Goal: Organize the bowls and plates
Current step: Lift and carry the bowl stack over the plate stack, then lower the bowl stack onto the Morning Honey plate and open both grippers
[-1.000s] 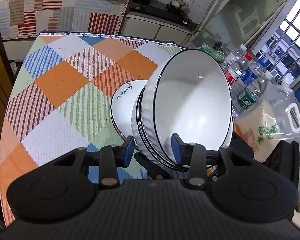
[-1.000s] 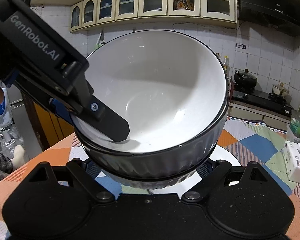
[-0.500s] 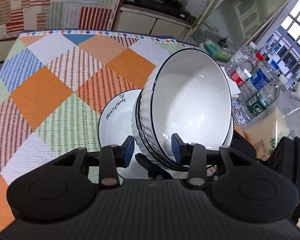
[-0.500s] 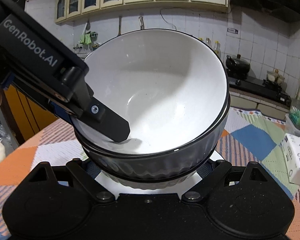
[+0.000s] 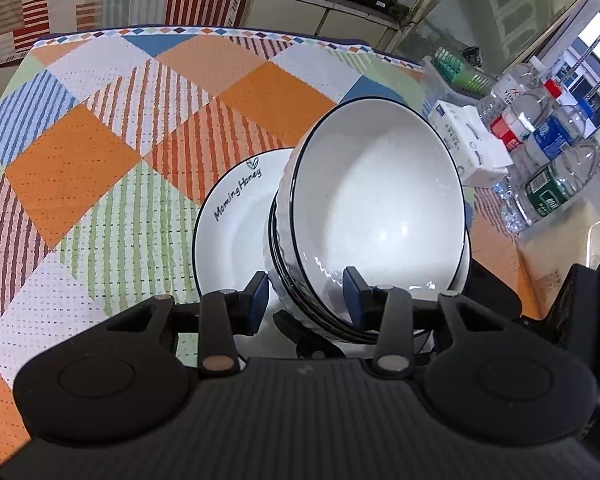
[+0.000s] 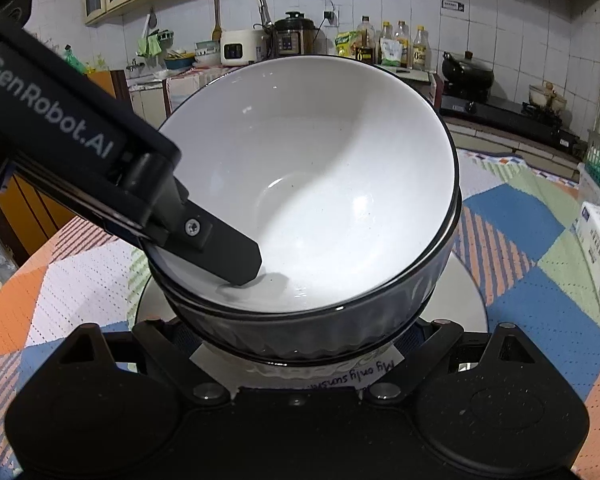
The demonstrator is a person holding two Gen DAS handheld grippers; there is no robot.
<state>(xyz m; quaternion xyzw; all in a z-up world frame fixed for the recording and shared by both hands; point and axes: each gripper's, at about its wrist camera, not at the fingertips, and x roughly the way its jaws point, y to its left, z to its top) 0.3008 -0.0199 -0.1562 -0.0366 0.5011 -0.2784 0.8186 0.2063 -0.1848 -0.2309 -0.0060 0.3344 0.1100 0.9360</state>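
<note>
Bowls [image 5: 376, 216] sit nested in a tilted stack, white inside with a thin dark rim line and ribbed outer walls, and both of my grippers are on them. My left gripper [image 5: 306, 298] is clenched on the near rim of the stack: one blue-padded finger lies outside the ribbed wall and the other reaches inside the top bowl. From the right wrist view that same left finger [image 6: 220, 250] shows as a black bar crossing the rim at the left and pressing down on the inner wall. My right gripper [image 6: 300, 344] comes in under the stack, its fingers spread along either side of the lower bowl's base; the fingertips are hidden beneath the bowls, so I cannot tell whether it is pinching or merely cradling.

Below the stack lies a white plate [image 5: 236, 232] with the lettering "Morning Honey" along its rim; I cannot tell whether the lowest bowl touches it. The plate rests on the checked tablecloth [image 5: 100, 152], toward the table's right side.

Near the right edge stand several water bottles [image 5: 548, 176] in a cluster, with a white tissue pack [image 5: 468, 140] just beside them, between the bottles and the bowls.
</note>
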